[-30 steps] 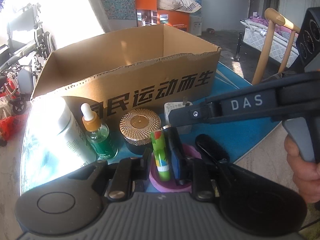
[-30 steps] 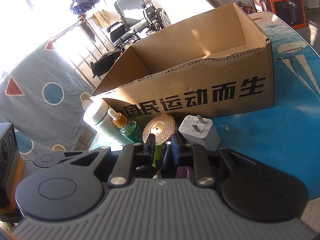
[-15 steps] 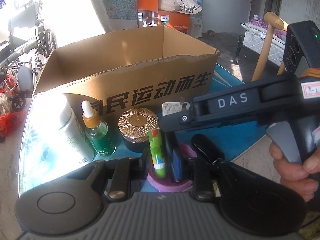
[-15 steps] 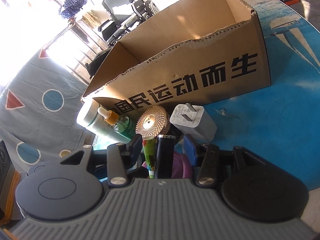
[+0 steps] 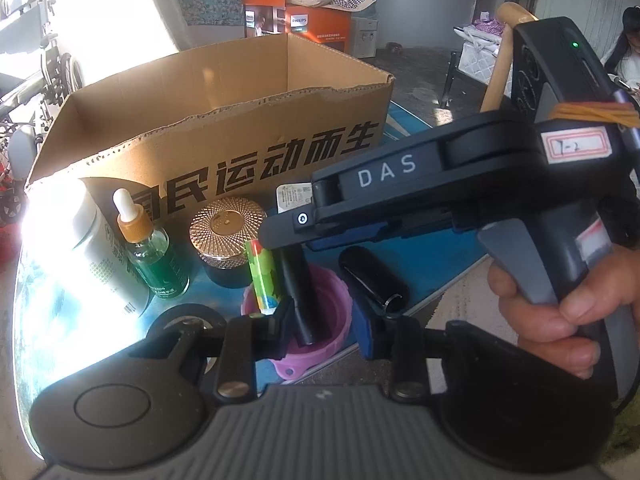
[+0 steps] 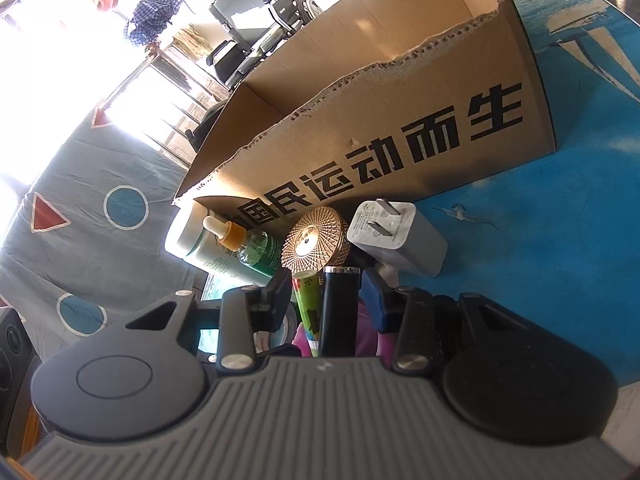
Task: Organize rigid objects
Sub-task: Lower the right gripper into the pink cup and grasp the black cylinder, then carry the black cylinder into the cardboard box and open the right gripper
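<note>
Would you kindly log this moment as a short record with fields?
container: open brown cardboard box on blue table
cup: pink plastic cup holding green tube and black cylinder
left gripper: jaws opening, astride the cup
right gripper: jaws closing around tube and cylinder tops
beside cup: gold-lidded jar, green dropper bottle, white charger

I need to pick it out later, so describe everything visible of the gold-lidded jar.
The gold-lidded jar is short and round, with a dark, glossy body under a metallic gold lid cut in a fine radiating pattern. It stands upright and closed on the blue table, before the cardboard box, between the green dropper bottle and the white charger.
</note>
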`<control>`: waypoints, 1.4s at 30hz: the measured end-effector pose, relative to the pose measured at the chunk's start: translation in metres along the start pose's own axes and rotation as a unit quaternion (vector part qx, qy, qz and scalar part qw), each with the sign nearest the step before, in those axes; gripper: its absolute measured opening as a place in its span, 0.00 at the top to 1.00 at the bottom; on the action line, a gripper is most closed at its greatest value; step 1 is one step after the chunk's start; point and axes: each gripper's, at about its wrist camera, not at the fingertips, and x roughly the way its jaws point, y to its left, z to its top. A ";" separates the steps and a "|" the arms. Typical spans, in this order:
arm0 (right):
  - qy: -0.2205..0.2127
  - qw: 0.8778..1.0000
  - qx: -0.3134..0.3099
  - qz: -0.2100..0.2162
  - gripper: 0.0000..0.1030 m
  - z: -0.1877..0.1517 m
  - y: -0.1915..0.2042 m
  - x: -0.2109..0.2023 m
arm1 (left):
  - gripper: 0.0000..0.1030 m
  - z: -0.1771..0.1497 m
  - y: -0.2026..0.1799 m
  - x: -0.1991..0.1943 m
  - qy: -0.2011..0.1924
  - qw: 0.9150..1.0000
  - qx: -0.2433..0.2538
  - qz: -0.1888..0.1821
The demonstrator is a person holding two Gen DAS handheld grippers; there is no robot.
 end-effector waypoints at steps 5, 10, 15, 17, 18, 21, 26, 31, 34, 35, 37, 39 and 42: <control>0.010 1.000 0.011 0.006 0.65 -0.001 -0.005 0.008 | 0.69 0.001 0.004 0.009 0.012 1.000 -0.010 0.001; 0.016 0.999 0.023 0.017 0.65 -0.001 -0.010 0.012 | 0.75 0.002 0.010 0.018 0.025 1.000 -0.015 -0.001; 0.018 0.999 0.035 0.017 0.70 -0.001 -0.018 0.015 | 0.77 0.003 0.013 0.022 0.026 0.999 -0.020 -0.005; 0.015 0.999 0.031 0.013 0.79 -0.002 -0.017 0.012 | 0.78 0.004 0.013 0.023 0.024 1.000 -0.019 -0.002; 0.012 0.999 0.028 0.011 0.79 -0.001 -0.016 0.010 | 0.78 0.004 0.013 0.022 0.023 1.000 -0.016 0.001; 0.007 1.000 0.019 0.010 0.80 -0.002 -0.014 0.004 | 0.78 0.005 0.010 0.023 0.020 1.000 -0.012 0.001; -0.007 1.000 -0.013 -0.005 0.80 -0.002 0.001 -0.006 | 0.78 0.006 0.005 0.019 0.005 1.000 -0.003 0.006; -0.031 0.997 -0.067 -0.021 0.80 -0.006 0.026 -0.024 | 0.78 0.006 -0.001 0.005 -0.023 1.000 0.002 0.011; -0.048 0.992 -0.110 -0.032 0.80 -0.007 0.049 -0.038 | 0.78 0.011 -0.003 -0.013 -0.045 0.999 -0.008 0.009; -0.053 0.990 -0.123 -0.035 0.80 -0.006 0.056 -0.041 | 0.78 0.015 0.000 -0.019 -0.051 0.999 -0.018 0.004; -0.067 0.985 -0.153 -0.033 0.80 0.002 0.075 -0.051 | 0.78 0.023 0.008 -0.032 -0.066 0.997 -0.033 -0.003; -0.081 0.982 -0.172 -0.021 0.80 0.012 0.091 -0.058 | 0.77 0.036 0.018 -0.050 -0.090 0.995 -0.043 -0.001; -0.097 0.975 -0.198 0.010 0.80 0.043 0.119 -0.065 | 0.77 0.061 0.033 -0.072 -0.119 0.992 -0.051 0.014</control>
